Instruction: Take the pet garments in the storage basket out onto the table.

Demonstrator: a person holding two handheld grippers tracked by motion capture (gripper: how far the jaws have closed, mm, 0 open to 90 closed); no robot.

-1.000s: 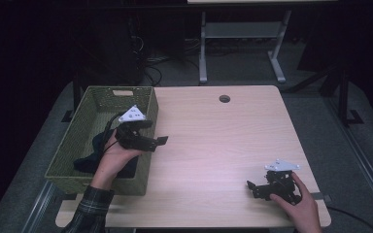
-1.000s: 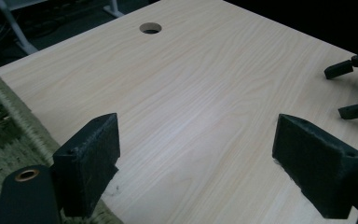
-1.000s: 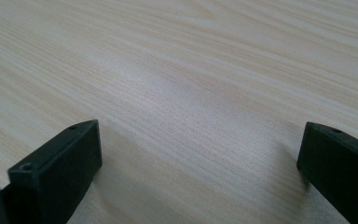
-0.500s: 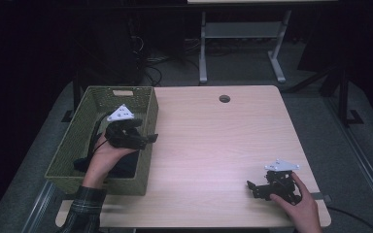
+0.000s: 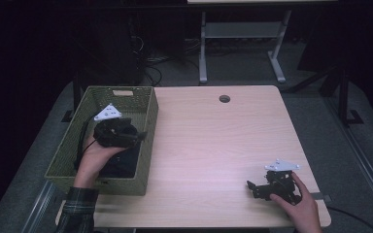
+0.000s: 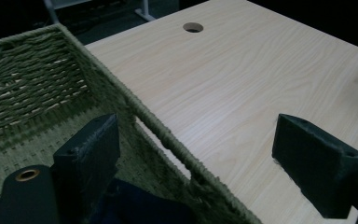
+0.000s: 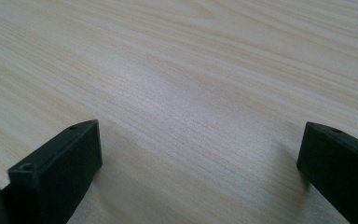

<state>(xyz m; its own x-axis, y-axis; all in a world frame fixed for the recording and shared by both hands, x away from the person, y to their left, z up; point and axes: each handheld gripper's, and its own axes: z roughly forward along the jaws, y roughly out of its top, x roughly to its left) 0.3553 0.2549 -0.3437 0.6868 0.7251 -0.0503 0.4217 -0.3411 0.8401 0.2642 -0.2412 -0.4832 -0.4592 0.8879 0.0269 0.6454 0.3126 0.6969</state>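
While we keep both hands low at the near edge, the layout reads like this, near to far:

Right gripper (image 5: 256, 187): we rest it on the bare wooden tabletop (image 5: 213, 145) at the near right corner, jaws spread wide with nothing between them; we judge it is parked, clear of the work.

Left gripper (image 5: 138, 137): we hold it over the basket's right wall, jaws wide apart and empty, one jaw inside the basket and the other out over the table; we judge it is placed to go down for what lies inside.

Dark cloth (image 5: 121, 162): it lies in the near end of the basket, under our left hand (image 5: 94, 158); navy-black, soft and crumpled, too dim to say more.

Green woven basket (image 5: 145, 104): it stands along the table's left edge, far end bare.

Cable hole (image 5: 224, 98): far middle of the table.
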